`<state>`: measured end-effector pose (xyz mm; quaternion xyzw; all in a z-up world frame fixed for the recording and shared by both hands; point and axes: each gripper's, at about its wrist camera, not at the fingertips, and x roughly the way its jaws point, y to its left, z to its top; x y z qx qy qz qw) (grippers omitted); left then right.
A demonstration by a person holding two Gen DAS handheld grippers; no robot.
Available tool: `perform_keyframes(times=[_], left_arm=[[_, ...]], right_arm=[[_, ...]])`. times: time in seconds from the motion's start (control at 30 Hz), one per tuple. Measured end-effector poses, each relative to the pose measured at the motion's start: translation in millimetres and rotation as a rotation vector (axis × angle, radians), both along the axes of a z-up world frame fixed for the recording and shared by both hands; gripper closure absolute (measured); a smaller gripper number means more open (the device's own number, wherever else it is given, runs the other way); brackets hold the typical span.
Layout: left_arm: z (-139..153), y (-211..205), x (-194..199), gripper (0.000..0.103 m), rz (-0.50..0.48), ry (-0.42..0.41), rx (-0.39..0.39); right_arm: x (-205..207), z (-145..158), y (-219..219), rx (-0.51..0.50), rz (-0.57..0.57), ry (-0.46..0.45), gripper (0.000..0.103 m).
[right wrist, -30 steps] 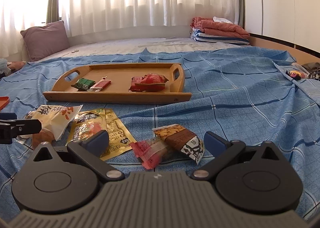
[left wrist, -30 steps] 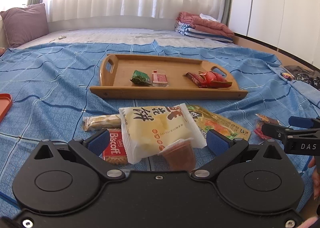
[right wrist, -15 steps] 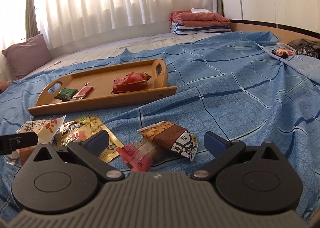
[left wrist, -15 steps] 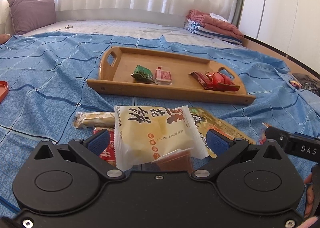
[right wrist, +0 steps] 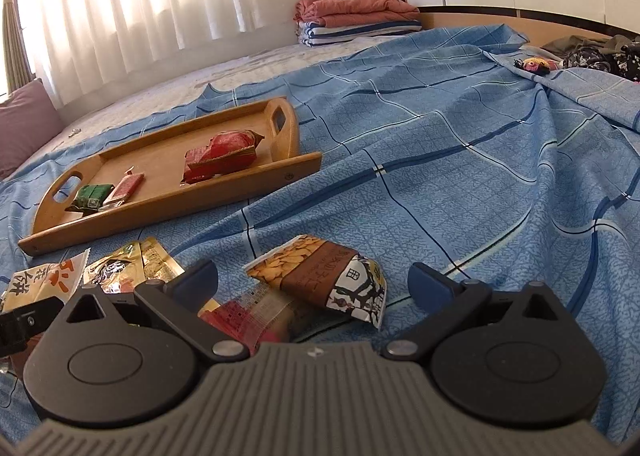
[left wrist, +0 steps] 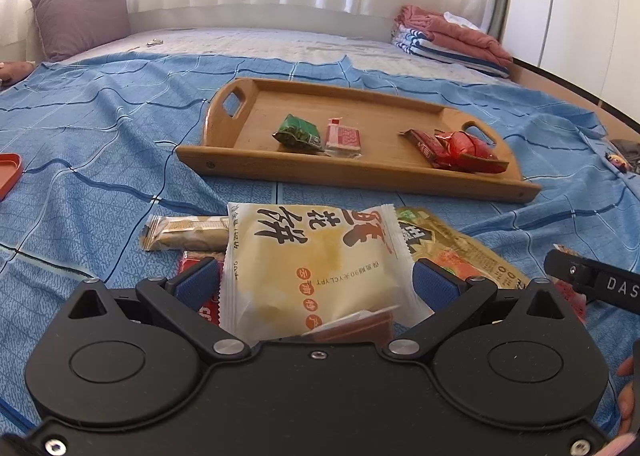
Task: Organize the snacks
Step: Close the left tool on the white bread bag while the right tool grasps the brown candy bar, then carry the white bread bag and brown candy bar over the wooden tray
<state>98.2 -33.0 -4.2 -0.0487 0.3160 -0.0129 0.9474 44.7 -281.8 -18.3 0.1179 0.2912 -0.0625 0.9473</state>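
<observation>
Two grippers hover low over the blue bedspread [right wrist: 460, 159], both with jaws spread wide and nothing between them gripped. At far left a beige wafer bar [left wrist: 188, 238] lies on the cloth, then the left gripper [left wrist: 316, 286] straddling a pale yellow pastry packet [left wrist: 316, 268] that partly covers a red biscuit packet [left wrist: 200, 298]. Next comes a gold sachet [left wrist: 456, 252], and further right the right gripper [right wrist: 312, 286] sits over a brown nut packet [right wrist: 328, 280] and a red clear-wrapped candy [right wrist: 244, 316]. Beyond them the wooden tray [left wrist: 360, 175] holds a green sweet [left wrist: 298, 133], a pink one [left wrist: 343, 137] and red wrappers [left wrist: 460, 147]
</observation>
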Motion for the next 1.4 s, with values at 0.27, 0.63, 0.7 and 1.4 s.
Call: perform_keyframes(times=[0.27,0.63,0.7,1.4], left_arm=[[0,-4,10,0.004,-0.006,0.013,0.018],[4,-1,6,0.027,-0.016,-0.004,0.013],[5,-2,6,0.028,-0.018,-0.004,0.019],[33,1,-2,0.030,-0.058,-0.031,0.007]], right_arm=[[7,2,-2,0.013,-0.007,0.019,0.000],[9,3,-1,0.033,0.028,0.018,0.011],[8,3,-1,0.027,0.026,0.020,0.018],[-1,29,-4,0.011,0.038,-0.034,0.034]])
